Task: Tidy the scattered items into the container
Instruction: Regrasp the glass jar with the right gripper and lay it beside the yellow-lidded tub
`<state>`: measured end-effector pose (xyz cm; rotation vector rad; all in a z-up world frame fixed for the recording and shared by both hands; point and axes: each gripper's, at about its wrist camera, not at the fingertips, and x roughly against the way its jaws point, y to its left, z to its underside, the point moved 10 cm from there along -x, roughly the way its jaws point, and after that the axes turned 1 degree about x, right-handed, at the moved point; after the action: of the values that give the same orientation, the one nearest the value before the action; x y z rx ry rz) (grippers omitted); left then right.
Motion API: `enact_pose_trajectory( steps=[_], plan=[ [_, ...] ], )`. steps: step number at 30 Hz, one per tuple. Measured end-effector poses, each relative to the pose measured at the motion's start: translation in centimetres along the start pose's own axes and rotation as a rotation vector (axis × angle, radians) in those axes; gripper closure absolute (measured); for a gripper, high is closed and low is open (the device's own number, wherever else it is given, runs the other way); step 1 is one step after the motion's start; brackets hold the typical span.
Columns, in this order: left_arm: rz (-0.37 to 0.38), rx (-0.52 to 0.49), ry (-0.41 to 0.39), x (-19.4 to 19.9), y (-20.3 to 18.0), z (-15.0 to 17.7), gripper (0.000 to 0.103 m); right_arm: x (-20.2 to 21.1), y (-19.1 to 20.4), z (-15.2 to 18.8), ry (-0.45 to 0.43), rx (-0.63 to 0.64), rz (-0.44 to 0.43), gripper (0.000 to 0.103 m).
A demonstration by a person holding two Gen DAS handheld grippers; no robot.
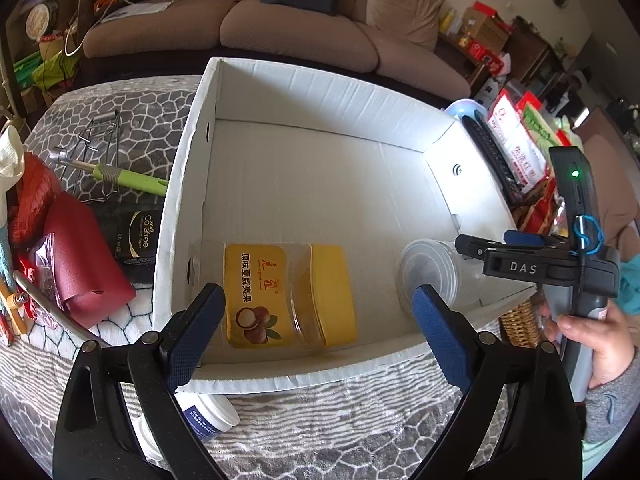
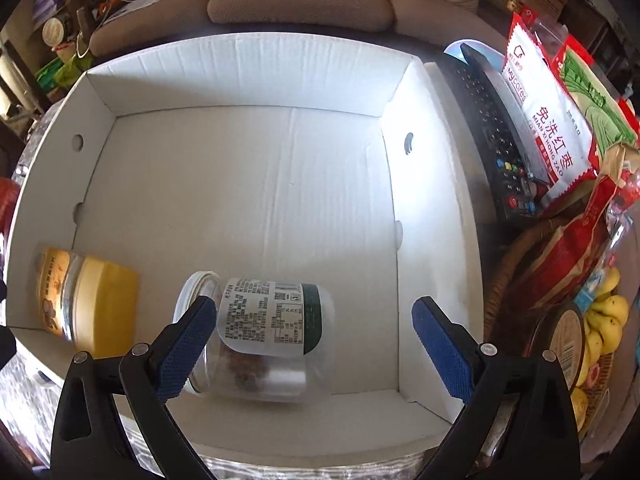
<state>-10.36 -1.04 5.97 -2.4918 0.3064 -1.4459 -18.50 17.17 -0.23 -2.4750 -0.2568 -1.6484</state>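
Lying on its side near the front wall of the white cardboard box (image 2: 240,80), a clear jar (image 2: 264,340) with a printed label sits between the spread pads of the right claw (image 2: 314,344), which does not grip it. By the box's front left corner rests a yellow-lidded jar (image 1: 288,294) labelled with Chinese characters. The left claw (image 1: 318,334) hovers released, empty. A black "Carefree" packet (image 1: 138,236) lies outside on the surface.

A grey patterned surface (image 1: 320,420) carries a white cardboard box (image 1: 188,184). Beside the box lie a green-handled utensil (image 1: 128,179), a dark red pouch (image 1: 86,272) and a white bottle (image 1: 212,414).
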Motion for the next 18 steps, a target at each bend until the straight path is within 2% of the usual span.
enact_pose_trajectory(
  steps=[3, 5, 8, 11, 13, 14, 16, 18],
  plan=[
    [-0.001, -0.008, 0.001, 0.0, -0.2, 0.1, 0.008, 0.3, 0.6, 0.0, -0.011, -0.073, -0.1, 0.002],
    [-0.001, -0.011, 0.003, -0.1, -0.3, 0.3, 0.008, 0.2, 1.6, 0.2, 0.006, -0.076, -0.143, 0.002],
    [0.003, -0.022, 0.009, -0.2, -0.7, 0.6, 0.008, -0.6, 3.0, 0.9, 0.04, -0.022, -0.116, 0.002],
    [0.006, -0.025, 0.009, 0.0, -0.7, 0.6, 0.008, -1.3, 3.9, 1.8, 0.07, 0.053, -0.042, 0.001],
    [0.005, -0.023, 0.005, 0.2, -0.6, 0.5, 0.008, -1.2, 4.4, 1.9, 0.056, 0.082, -0.029, 0.006],
    [0.006, -0.02, 0.003, 0.3, -0.5, 0.4, 0.008, -1.0, 4.7, 1.8, 0.051, 0.091, -0.035, 0.011],
    [0.005, -0.013, -0.002, 0.6, -0.3, 0.3, 0.008, -0.9, 5.4, 1.8, 0.063, 0.083, -0.072, 0.011],
    [0.009, -0.008, -0.005, 0.9, -0.2, 0.2, 0.008, -0.8, 6.6, 1.7, 0.08, 0.047, -0.147, 0.011]
  ],
)
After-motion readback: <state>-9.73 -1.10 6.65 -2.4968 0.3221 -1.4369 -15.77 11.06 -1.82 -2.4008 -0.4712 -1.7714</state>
